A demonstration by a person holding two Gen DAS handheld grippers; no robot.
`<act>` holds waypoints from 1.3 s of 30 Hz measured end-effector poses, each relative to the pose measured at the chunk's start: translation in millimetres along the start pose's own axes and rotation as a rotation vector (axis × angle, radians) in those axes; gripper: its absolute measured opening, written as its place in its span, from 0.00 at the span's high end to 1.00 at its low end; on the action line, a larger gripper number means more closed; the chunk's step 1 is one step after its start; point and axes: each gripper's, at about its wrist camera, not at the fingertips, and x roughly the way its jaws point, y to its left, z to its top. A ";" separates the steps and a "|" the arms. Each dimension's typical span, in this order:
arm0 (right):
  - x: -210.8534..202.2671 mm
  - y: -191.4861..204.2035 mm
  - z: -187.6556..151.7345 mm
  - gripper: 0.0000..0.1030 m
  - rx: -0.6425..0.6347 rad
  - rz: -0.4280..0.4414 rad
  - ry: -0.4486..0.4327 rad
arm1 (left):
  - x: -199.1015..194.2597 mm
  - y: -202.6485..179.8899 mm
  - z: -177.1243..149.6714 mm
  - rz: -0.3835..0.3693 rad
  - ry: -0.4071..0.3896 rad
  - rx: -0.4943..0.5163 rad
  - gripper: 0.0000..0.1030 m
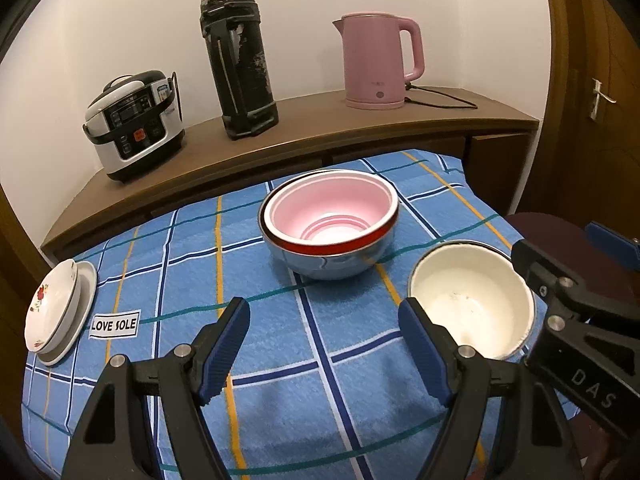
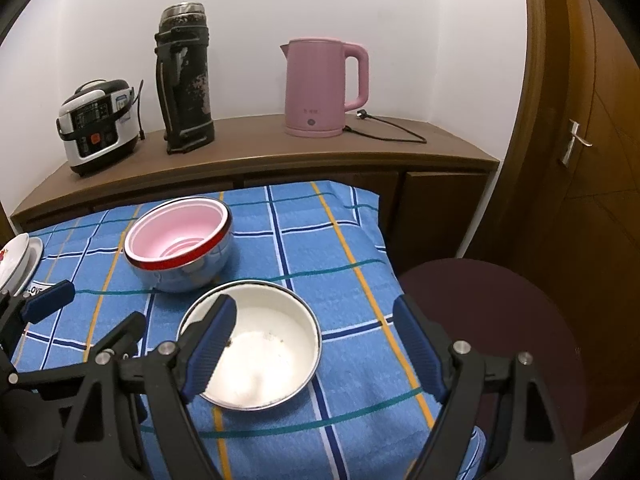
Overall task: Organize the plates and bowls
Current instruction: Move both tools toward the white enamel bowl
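A wooden door [image 2: 592, 152] with a metal lever handle closes the right side of the room; a white wall [image 1: 300, 8] stands behind. A wooden sideboard [image 1: 320, 120] runs along the wall and carries, from left to right, a rice cooker [image 1: 134, 124], a worn black thermos [image 1: 238, 60] and a pink electric kettle [image 1: 378, 62] with its cord lying loose. In front, a blue plaid tablecloth [image 1: 280, 340] covers the table. A dark round stool [image 2: 500, 332] stands just beside the table's right edge.

A steel bowl [image 1: 332, 256] with a pink bowl [image 1: 332, 208] nested inside sits mid-table. The white enamel bowl [image 2: 256, 352] rests nearer, apart from it. Stacked plates [image 1: 60, 312] with a floral dish on top lie at the left edge, beside a "LOVE SOLE" label [image 1: 114, 324].

The left gripper [image 1: 324, 344] hovers with jaws wide, empty. The right gripper [image 2: 316, 344] is spread wide above the white bowl, its left finger [image 2: 212, 352] overlapping the rim in view; whether it touches cannot be told.
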 end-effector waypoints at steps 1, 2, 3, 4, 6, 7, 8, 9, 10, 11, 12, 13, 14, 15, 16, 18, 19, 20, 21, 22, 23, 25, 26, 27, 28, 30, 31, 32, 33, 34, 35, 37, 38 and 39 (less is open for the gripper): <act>-0.3 -0.7 -0.4 0.20 0.001 0.001 0.001 | -0.6 -0.7 -0.7 0.000 0.003 -0.001 0.23; -1.4 -2.1 -1.4 0.20 0.002 0.003 0.001 | -1.0 -1.0 -1.5 -0.003 0.006 -0.005 0.23; -2.1 -2.9 -1.9 0.20 0.004 0.006 0.001 | -1.0 -1.3 -2.1 -0.005 0.008 -0.008 0.23; -3.5 -3.6 -2.9 0.20 0.007 0.005 0.000 | -0.8 -1.1 -2.5 -0.008 0.011 -0.012 0.23; -5.3 -5.9 -4.7 0.20 0.011 -0.001 -0.001 | 0.8 -0.8 -2.7 -0.016 0.018 -0.018 0.23; -5.6 -6.9 -5.3 0.20 0.011 -0.002 0.000 | 1.8 -0.4 -2.7 -0.019 0.024 -0.021 0.23; -5.2 -7.6 -5.2 0.20 0.012 -0.002 0.001 | 2.5 -0.3 -2.9 -0.022 0.030 -0.025 0.23; -4.6 -8.5 -5.9 0.20 0.011 -0.006 0.006 | 2.7 -0.6 -3.2 -0.022 0.032 -0.024 0.23; -4.6 -9.1 -6.6 0.20 0.011 -0.004 0.008 | 2.8 -1.2 -3.3 -0.019 0.034 -0.022 0.23; -4.4 -10.0 -7.2 0.20 0.011 -0.001 0.010 | 2.9 -2.0 -3.4 -0.013 0.034 -0.018 0.23; -4.3 -11.1 -7.8 0.20 0.013 0.002 0.010 | 2.8 -2.4 -3.6 -0.011 0.033 -0.017 0.23; -4.8 -11.9 -8.8 0.20 0.015 0.004 0.010 | 3.0 -2.2 -3.6 -0.011 0.034 -0.018 0.23; -5.4 -13.5 -10.2 0.20 0.018 0.005 0.010 | 3.4 -1.6 -3.9 -0.013 0.036 -0.021 0.23; -5.6 -16.6 -11.9 0.22 0.025 0.013 0.012 | 3.8 -1.1 -4.2 -0.014 0.038 -0.023 0.23; -5.8 -19.2 -12.9 0.22 0.034 0.025 0.013 | 4.6 -0.3 -4.7 -0.015 0.042 -0.024 0.23; -7.2 -27.0 -16.6 0.26 0.057 0.045 0.014 | 6.6 1.4 -5.5 -0.021 0.049 -0.026 0.23; -7.8 -30.2 -18.1 0.28 0.065 0.047 0.015 | 8.1 2.4 -5.8 -0.028 0.055 -0.030 0.23; -8.1 -33.8 -19.7 0.32 0.072 0.052 0.019 | 10.0 3.9 -6.1 -0.037 0.063 -0.038 0.23; -8.0 -37.7 -21.2 0.32 0.082 0.063 0.024 | 11.2 4.8 -5.9 -0.043 0.068 -0.043 0.23; -7.9 -40.9 -22.6 0.32 0.091 0.075 0.029 | 12.9 5.7 -5.9 -0.053 0.073 -0.050 0.23; -7.4 -43.4 -23.9 0.34 0.100 0.086 0.034 | 14.5 5.9 -6.1 -0.059 0.078 -0.055 0.23; -6.5 -46.9 -27.0 0.39 0.114 0.102 0.041 | 16.8 4.0 -6.9 -0.061 0.085 -0.054 0.23; -4.5 -49.1 -28.4 0.46 0.128 0.120 0.044 | 18.3 3.2 -7.0 -0.062 0.089 -0.053 0.23; -1.9 -50.3 -28.8 0.55 0.143 0.138 0.050 | 20.1 2.3 -6.7 -0.064 0.094 -0.054 0.23; 1.9 -51.2 -28.5 0.58 0.157 0.156 0.058 | 22.4 1.7 -5.8 -0.068 0.100 -0.060 0.23; 8.5 -51.3 -27.8 0.62 0.175 0.185 0.074 | 26.9 0.7 -3.5 -0.085 0.117 -0.073 0.23; 12.3 -49.9 -27.2 0.62 0.179 0.200 0.077 | 28.2 0.4 -2.1 -0.092 0.120 -0.079 0.23; 15.3 -48.2 -26.9 0.62 0.182 0.211 0.079 | 29.3 -0.2 -0.1 -0.093 0.114 -0.086 0.23; 18.2 -46.9 -26.6 0.62 0.186 0.220 0.082 | 30.0 -1.4 1.1 -0.091 0.111 -0.083 0.23; 20.0 -45.8 -26.9 0.62 0.188 0.225 0.087 | 31.1 -3.0 2.0 -0.087 0.108 -0.075 0.24; 23.1 -44.7 -26.8 0.62 0.195 0.239 0.093 | 32.0 -4.7 2.8 -0.085 0.104 -0.069 0.23; 26.5 -43.2 -26.1 0.62 0.196 0.253 0.096 | 34.2 -7.1 4.3 -0.092 0.105 -0.063 0.23; 28.8 -41.4 -25.9 0.62 0.193 0.256 0.099 | 35.1 -8.3 5.0 -0.093 0.104 -0.062 0.24; 30.8 -39.8 -25.6 0.62 0.191 0.259 0.102 | 36.0 -9.9 5.7 -0.088 0.101 -0.057 0.24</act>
